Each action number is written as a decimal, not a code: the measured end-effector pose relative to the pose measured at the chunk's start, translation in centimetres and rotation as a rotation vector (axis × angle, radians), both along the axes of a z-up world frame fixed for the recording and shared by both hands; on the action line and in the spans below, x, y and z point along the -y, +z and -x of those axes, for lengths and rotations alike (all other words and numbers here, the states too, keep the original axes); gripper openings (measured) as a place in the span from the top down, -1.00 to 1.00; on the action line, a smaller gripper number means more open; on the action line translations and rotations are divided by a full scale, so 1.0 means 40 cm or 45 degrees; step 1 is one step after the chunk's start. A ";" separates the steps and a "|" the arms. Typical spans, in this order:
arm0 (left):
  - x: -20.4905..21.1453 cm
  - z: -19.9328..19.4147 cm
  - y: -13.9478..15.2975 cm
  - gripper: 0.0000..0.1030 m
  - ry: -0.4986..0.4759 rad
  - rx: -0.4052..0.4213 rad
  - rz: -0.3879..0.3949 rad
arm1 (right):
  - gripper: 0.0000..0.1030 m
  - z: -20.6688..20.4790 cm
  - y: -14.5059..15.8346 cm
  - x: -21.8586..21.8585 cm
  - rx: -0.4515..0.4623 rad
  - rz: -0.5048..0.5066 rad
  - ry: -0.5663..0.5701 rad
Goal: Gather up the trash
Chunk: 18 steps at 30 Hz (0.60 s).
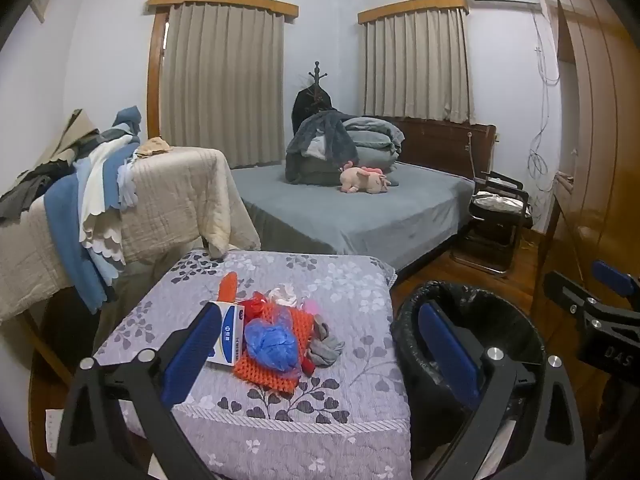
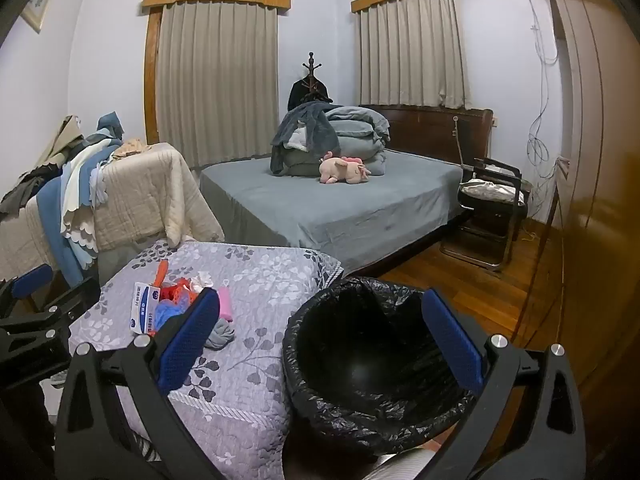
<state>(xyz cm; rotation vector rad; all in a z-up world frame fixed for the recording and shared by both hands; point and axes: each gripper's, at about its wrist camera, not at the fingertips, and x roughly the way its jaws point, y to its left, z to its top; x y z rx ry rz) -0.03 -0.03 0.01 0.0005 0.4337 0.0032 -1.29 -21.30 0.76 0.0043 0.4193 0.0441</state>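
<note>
Box [image 1: 229,333] print too small for me to read; its 9 o'clock side hidden behind left gripper [image 1: 316,354]. Bin [image 2: 372,360] bottom hidden.

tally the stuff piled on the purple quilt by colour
orange: 2, knit piece and strip
blue: 1, bag
white and blue: 1, box
white: 1, wad
pink: 1, item
grey: 1, cloth
red: 1, mesh
total: 8

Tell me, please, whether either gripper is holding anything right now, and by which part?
Nothing is held. The left gripper and the right gripper are both open, with only air between their fingers.
</note>
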 end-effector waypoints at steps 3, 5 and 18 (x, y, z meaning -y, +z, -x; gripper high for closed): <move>0.002 0.000 0.000 -0.88 0.001 0.004 -0.008 | -0.91 0.003 0.000 -0.001 0.005 -0.001 0.000; 0.005 -0.001 -0.001 -0.88 -0.001 0.002 -0.009 | -0.91 0.004 0.000 -0.002 0.004 -0.003 0.000; 0.001 0.002 0.000 -0.88 0.004 0.009 0.002 | -0.91 0.006 0.001 -0.004 0.005 0.000 -0.001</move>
